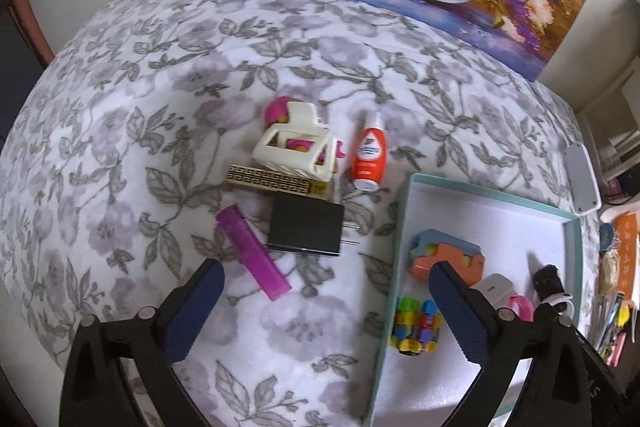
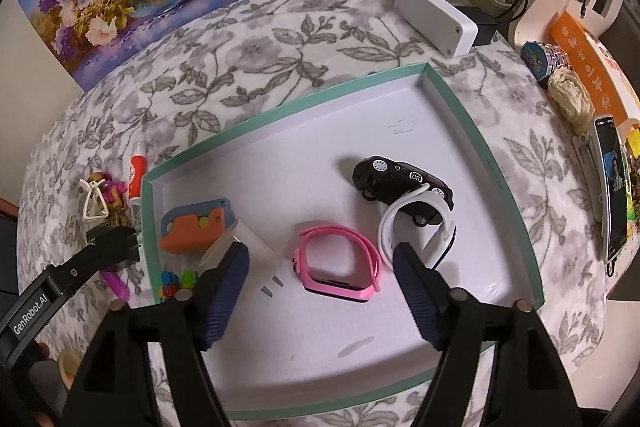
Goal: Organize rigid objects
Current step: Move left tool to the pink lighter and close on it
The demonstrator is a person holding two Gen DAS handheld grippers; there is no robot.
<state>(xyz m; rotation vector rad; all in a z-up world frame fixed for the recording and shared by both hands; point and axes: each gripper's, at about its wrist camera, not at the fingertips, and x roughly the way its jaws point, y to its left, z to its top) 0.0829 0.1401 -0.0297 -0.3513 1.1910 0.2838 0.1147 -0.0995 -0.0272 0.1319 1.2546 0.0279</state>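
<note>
I see L gripper [image 1: 324, 281] wide apart, empty, over floral cloth [image 1: 120, 131]. R gripper [image 2: 320, 259] also spread, holding nothing, above tray [image 2: 472, 131].

In tray: black toy car [image 2: 400, 183], white band [image 2: 416, 227] leaning on it, pink watch [image 2: 340, 263], orange-blue block [image 2: 196, 225], white charger [image 2: 248, 247], multicolor bead toy [image 1: 416, 325] in near corner.

Outside tray, on cloth: black plug adapter [image 1: 306, 231], purple comb [image 1: 252, 253] just beside it, cream toy carriage [image 1: 298, 147] on gold-black box [image 1: 276, 181], red-white bottle [image 1: 370, 157] lying near tray edge.
</note>
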